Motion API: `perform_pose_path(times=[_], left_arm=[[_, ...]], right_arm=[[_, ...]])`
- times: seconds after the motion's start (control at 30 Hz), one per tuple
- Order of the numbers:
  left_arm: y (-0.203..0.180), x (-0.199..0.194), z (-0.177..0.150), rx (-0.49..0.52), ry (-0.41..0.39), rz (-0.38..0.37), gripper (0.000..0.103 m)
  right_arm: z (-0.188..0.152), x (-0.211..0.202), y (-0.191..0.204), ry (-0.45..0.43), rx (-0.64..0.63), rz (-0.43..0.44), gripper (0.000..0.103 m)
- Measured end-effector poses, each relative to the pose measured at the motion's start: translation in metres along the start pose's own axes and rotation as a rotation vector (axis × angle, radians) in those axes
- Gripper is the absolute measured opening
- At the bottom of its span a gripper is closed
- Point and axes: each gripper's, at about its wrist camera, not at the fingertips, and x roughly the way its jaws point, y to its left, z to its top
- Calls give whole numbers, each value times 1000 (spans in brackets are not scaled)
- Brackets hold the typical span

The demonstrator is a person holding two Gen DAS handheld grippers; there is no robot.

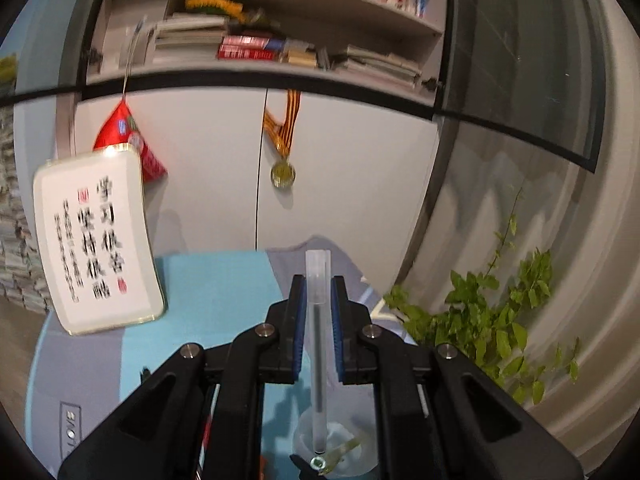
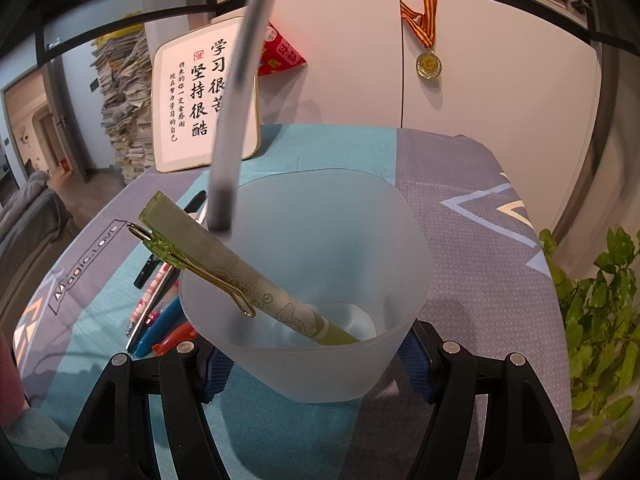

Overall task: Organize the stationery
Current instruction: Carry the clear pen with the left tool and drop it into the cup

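Note:
My left gripper [image 1: 318, 292] is shut on a clear frosted pen [image 1: 318, 344] and holds it upright, tip down, over the frosted plastic pen cup [image 1: 336, 452]. The same pen [image 2: 236, 92] hangs blurred above the cup's far left rim in the right wrist view. My right gripper [image 2: 316, 364] is shut on the cup [image 2: 320, 372] and grips its lower walls on both sides. A green pen with a gold clip [image 2: 224, 264] leans inside the cup. Several loose pens [image 2: 160, 312] lie on the table left of the cup.
The table has a grey and teal cloth [image 2: 460, 200]. A white calligraphy board [image 2: 200, 96] leans against the cabinet behind. A green plant [image 2: 592, 320] stands at the right edge. A stack of papers [image 2: 124, 104] rises at the back left.

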Motion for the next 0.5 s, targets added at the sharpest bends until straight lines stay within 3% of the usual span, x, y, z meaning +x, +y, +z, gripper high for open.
perform_pose_path(times=[0.3, 0.5], left_arm=[[22, -3, -28, -72, 98, -46, 10], [16, -8, -46, -40, 193, -78, 11]], right_arm=[[0, -1, 1, 3, 2, 2, 72], [0, 0, 2, 7, 4, 3, 72]])
